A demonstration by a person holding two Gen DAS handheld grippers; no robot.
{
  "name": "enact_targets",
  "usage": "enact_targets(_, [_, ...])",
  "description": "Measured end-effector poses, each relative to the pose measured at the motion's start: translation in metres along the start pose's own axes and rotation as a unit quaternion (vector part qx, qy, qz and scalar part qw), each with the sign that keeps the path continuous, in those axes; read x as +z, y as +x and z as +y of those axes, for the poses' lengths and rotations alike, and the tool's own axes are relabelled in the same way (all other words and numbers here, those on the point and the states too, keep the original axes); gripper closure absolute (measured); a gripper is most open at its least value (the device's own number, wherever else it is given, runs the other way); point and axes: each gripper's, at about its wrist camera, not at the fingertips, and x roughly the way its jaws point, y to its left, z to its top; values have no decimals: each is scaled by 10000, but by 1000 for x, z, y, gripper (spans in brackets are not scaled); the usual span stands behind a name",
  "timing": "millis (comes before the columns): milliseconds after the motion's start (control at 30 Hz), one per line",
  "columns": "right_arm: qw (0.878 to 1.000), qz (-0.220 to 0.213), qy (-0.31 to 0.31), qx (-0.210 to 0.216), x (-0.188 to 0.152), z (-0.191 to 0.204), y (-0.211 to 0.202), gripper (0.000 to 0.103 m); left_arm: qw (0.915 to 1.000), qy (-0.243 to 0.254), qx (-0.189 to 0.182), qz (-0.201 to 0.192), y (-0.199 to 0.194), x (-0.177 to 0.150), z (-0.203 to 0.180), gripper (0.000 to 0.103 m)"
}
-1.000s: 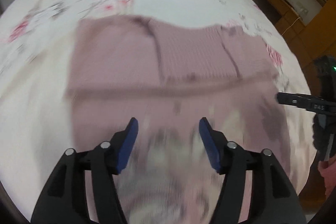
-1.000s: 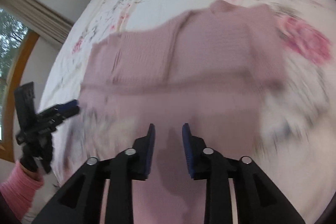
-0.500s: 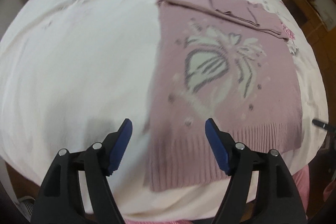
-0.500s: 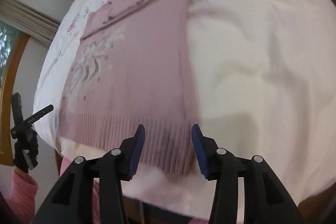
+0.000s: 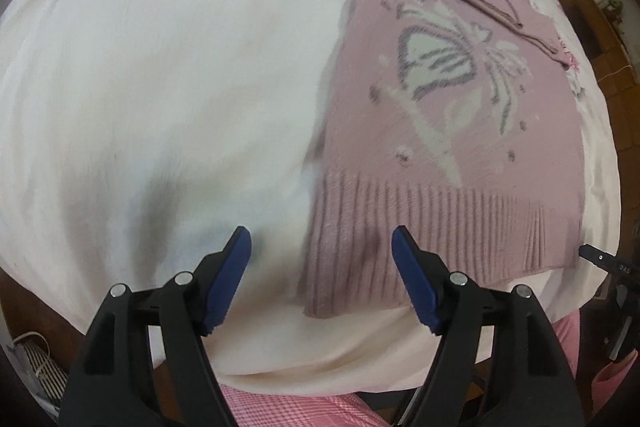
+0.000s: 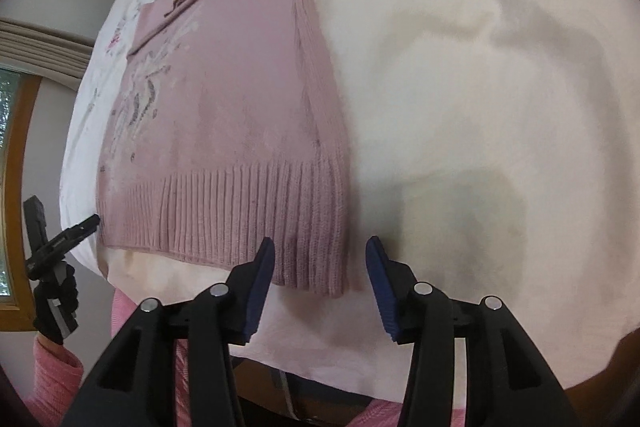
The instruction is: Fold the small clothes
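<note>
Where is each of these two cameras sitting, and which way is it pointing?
Left wrist: rides on the left gripper, looking forward over its open blue fingers at the sweater's near left hem corner on the bed; pink trousers show below.
Right wrist: rides on the right gripper, looking over its open fingers at the hem's right corner; a pink sleeve shows at the left.
Shared: the same sweater and bed, and each view catches the other gripper at its edge.
</note>
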Motion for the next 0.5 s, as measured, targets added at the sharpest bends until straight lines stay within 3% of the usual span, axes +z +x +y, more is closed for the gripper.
enact_targets(133, [9994,103,97,304,-1,0,12,55,9999,-45,-107,52,4,-3,3,31])
enact_targets(500, [9991,153,120,364,2,1,18,56,9995,36,-218,211,12,-3,-4,32])
